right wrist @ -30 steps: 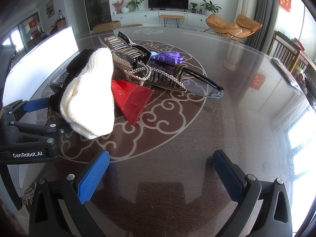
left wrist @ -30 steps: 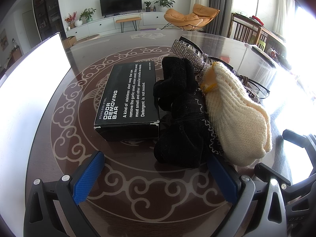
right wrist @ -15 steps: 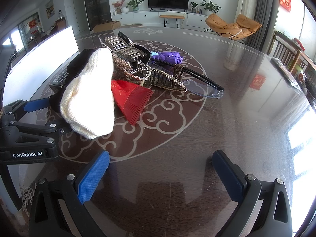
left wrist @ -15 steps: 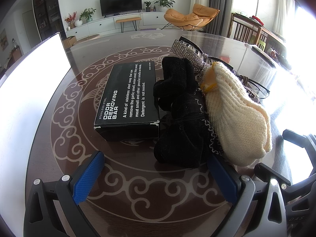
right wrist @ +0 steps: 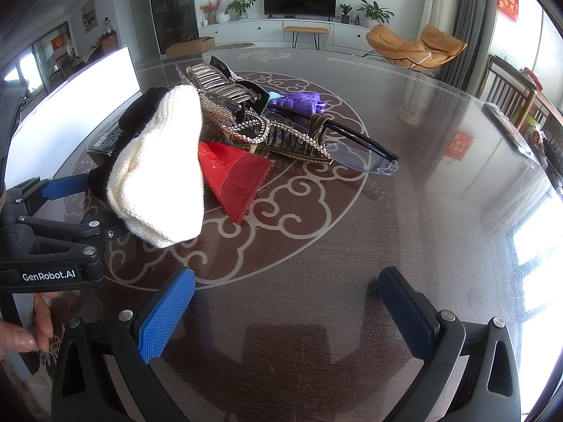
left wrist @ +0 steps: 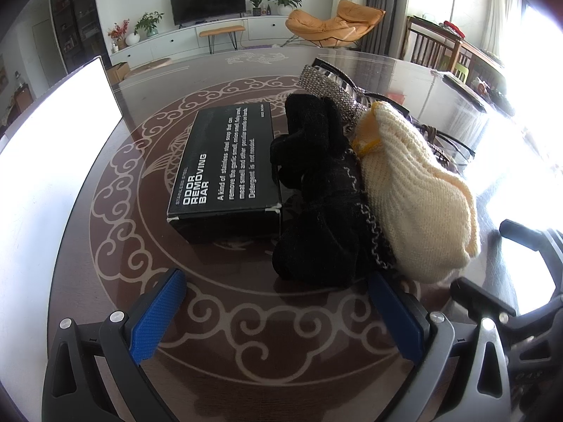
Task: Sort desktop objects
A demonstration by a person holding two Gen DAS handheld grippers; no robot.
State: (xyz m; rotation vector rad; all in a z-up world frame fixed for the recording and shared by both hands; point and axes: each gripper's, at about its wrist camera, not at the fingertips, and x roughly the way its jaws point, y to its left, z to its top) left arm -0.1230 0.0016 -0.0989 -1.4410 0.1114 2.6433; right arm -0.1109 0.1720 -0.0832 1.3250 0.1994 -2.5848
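A heap of small objects lies on the round patterned table [left wrist: 105,281]. In the left wrist view a black box [left wrist: 228,165] lettered ODOR REMOVING BAR lies left of a black knit item [left wrist: 316,204] and a cream knit item [left wrist: 418,193]. My left gripper [left wrist: 278,313] stands open just in front of them, its right finger near the black knit. The right wrist view shows the cream knit [right wrist: 165,168], a red packet [right wrist: 235,176], rhinestone hair clips [right wrist: 246,119], a purple item [right wrist: 299,100] and black glasses [right wrist: 355,140]. My right gripper [right wrist: 285,313] is open over bare table.
A bright white panel [left wrist: 45,154] stands along the table's left side. A hand [right wrist: 21,330] holds the left gripper's body [right wrist: 49,246] at the lower left of the right wrist view. Dining chairs [right wrist: 510,84] stand beyond the table's right edge.
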